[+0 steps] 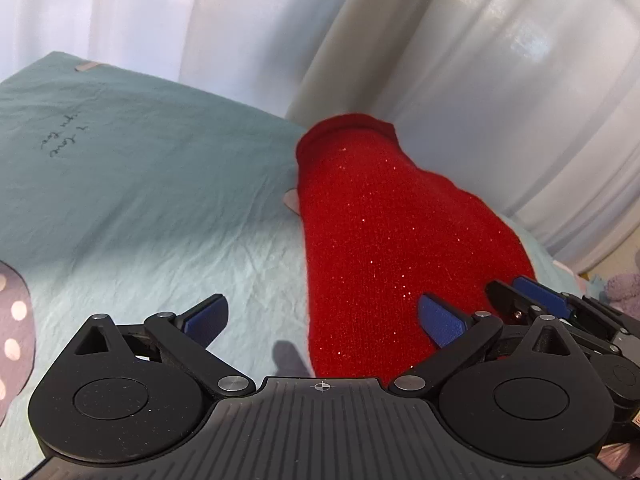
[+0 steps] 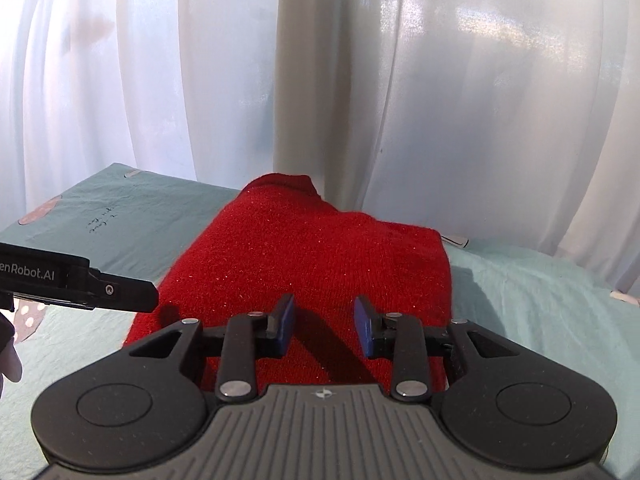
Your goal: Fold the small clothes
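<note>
Red glittery knit garment (image 2: 304,256) lies folded beneath both jaws. Left gripper (image 1: 324,316) released wide; right gripper (image 2: 325,320) parted, empty. Risk: fold springing open unpressed.

So the count: one red sparkly knit garment (image 2: 304,252) on one pale teal sheet (image 2: 540,300), one polka-dot cloth (image 1: 14,332) poking in at the edge, two claws, left claw (image 1: 324,320) and right claw (image 2: 325,322), each with two blue pads.

I see a red glittery knit garment (image 2: 312,252) lying folded and flat on the pale green sheet, its ribbed collar end pointing away toward the curtain.
</note>
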Tool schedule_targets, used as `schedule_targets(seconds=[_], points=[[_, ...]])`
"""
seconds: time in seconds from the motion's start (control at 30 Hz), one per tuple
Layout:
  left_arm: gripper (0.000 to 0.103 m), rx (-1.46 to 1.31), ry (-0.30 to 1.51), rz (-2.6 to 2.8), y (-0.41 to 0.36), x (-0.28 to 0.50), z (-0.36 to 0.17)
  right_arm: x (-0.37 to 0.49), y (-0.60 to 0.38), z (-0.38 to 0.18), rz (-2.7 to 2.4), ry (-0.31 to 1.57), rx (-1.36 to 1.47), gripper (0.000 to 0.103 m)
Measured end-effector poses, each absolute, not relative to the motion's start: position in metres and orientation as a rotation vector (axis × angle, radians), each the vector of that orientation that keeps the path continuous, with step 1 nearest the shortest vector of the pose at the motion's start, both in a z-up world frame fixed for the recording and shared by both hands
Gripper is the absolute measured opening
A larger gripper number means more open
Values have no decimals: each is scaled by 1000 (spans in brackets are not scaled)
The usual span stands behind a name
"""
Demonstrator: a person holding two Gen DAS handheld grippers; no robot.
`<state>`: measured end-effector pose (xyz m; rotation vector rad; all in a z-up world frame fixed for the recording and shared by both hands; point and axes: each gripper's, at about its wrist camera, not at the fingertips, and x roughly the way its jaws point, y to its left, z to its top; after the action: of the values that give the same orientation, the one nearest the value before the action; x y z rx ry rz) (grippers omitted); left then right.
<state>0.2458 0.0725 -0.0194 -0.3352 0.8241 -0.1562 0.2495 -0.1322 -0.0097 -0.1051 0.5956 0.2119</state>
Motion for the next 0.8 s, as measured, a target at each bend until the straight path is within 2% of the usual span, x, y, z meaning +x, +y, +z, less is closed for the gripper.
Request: schedule_targets(seconds=[0.2,0.4,0.43,0.47,0.5,0.63,0.7,0.77,0.8], points=[[103,-312,799,-183,63,246,-30,249,-118,-34,182,578,-308,32],[103,-346,835,-158,72,228,-21,240,-130,-25,199,570,-236,33],[103,-338,837,-154,72,222,-21,236,-134,-23,202,561,-207,34],[103,-331,844,-151,73,218,-23,232,-139,-23,198,558,-183,43],[103,-325,857,-147,72,215,-26,227,-144,-26,187,572,-179,47],[103,-323,903,-144,74,197,-26,211,-158,-33,153,625,-139,50],[103,-274,944,-172,71,185,-28,208,-159,-32,105,726,-145,55],[103,-210,1001,-185,65,169,-34,201,-168,-31,110,816,-84,57],[103,-188,1017,-186,64,160,-37,192,-173,-29,116,838,-41,66]])
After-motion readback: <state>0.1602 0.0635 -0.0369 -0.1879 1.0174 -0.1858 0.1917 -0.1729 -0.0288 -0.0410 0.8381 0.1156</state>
